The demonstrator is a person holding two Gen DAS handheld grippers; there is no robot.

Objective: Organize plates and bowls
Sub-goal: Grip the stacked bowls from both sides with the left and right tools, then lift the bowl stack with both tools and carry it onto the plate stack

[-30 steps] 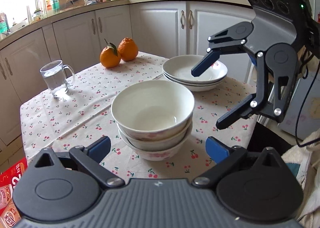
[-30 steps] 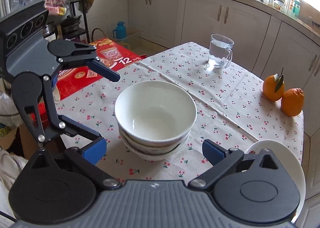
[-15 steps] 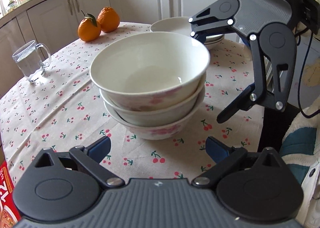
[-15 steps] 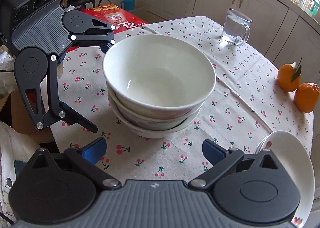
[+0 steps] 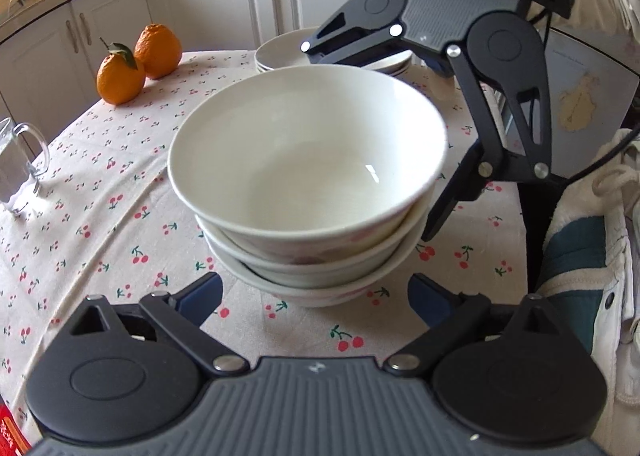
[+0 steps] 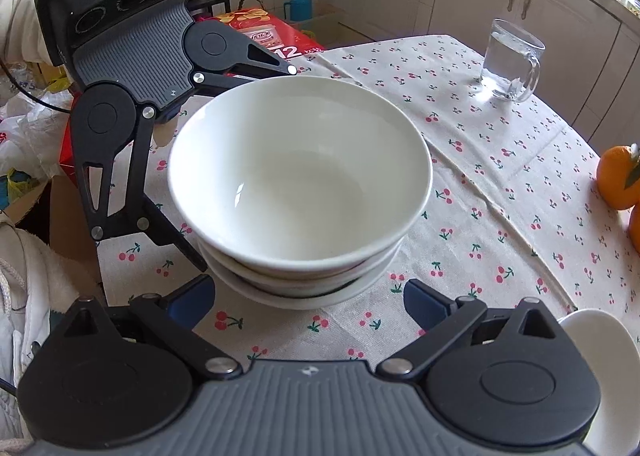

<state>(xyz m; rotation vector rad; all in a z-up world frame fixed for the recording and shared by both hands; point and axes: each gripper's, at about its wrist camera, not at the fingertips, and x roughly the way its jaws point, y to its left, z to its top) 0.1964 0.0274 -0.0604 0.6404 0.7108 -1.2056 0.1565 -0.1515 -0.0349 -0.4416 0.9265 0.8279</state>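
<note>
Jaws of the left gripper (image 5: pixel 314 298) are spread wide but closing, with the stack of bowls (image 5: pixel 308 184) between its blue fingertips (image 5: pixel 202 296) and no pad seen touching it. Jaws of the right gripper (image 6: pixel 306 302) likewise stand wide on either side of the same stack, clear of the rims. From left to right in the left wrist view: a glass mug (image 5: pixel 18 168) holding water sits at the table edge; two oranges (image 5: pixel 136 60) rest touching each other farther back; three white bowls, nested, stand at the centre of the cherry-print tablecloth (image 5: pixel 100 224); a stack of plates (image 5: pixel 280 52) lies behind them, partly hidden by the right gripper's upper finger. That gripper reaches in from the right, one finger above the far rim, the other low beside the stack. A person's pale sleeve (image 5: pixel 580 236) shows at the right edge.
</note>
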